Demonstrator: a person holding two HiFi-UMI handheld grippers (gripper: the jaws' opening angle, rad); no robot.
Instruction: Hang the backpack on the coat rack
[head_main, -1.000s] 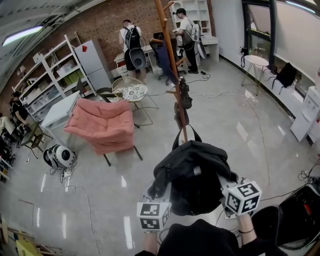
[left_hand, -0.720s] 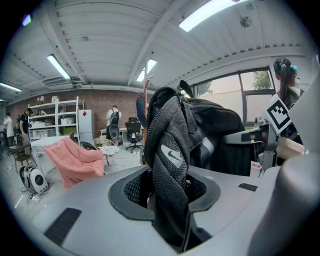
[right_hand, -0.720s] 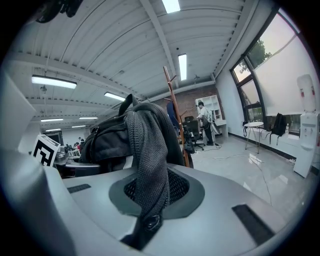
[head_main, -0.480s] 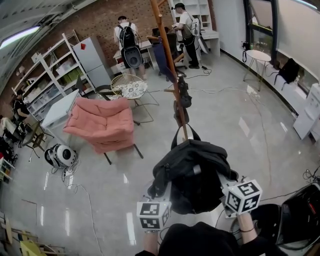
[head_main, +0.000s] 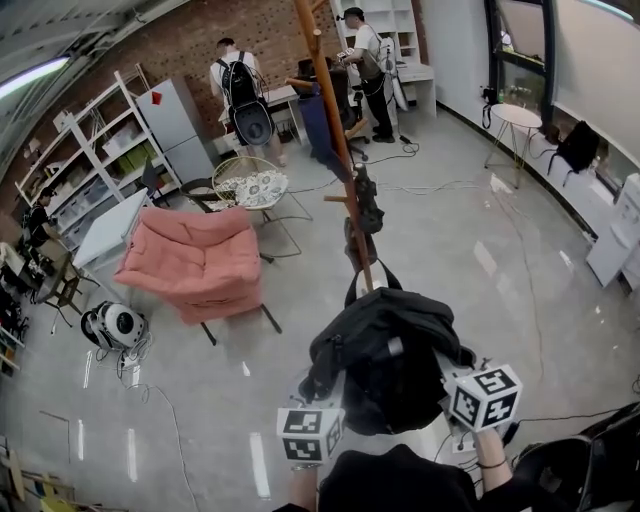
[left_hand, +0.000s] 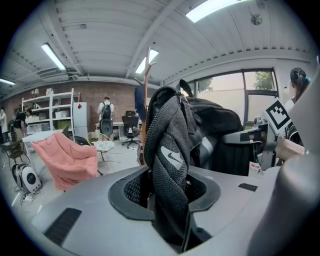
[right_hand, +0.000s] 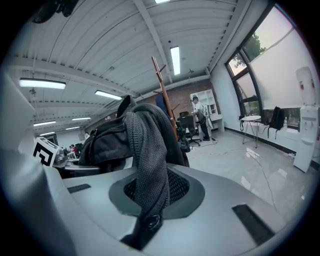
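Glossy grey floor (head_main: 520, 260) fills a big workshop, with a red brick wall (head_main: 190, 45) at the far side, white shelves (head_main: 95, 140) at the left and a pink armchair (head_main: 195, 265) left of the middle. Near the person, the black backpack (head_main: 385, 355) is held in the air between the two grippers. The wooden coat rack (head_main: 335, 130) rises just beyond it, toward the far side.

The left gripper (left_hand: 167, 197) has its jaws about half closed. They pinch the left strap (left_hand: 170, 145), a thick padded band of black mesh with a white logo. The right gripper (right_hand: 149, 202) has its jaws almost together on the right strap (right_hand: 145, 155), at a place where the grey-black mesh is thin.

I judge that the step in hand is to bring the bag to the rack. To do it well, both hands should rise together, so that the small carry loop (head_main: 351, 284) at the top of the bag, or one strap, comes above a free peg. Then they should lower it onto the peg before the jaws let go. The bag is of soft, slack fabric and it sags, so the loop may fold flat; holding the straps apart should help to keep it open. The pole is slim, round, smooth brown wood with short pegs that slant upward. Some dark things (head_main: 367, 200) hang on the lower pegs, so a higher empty peg seems the better choice.
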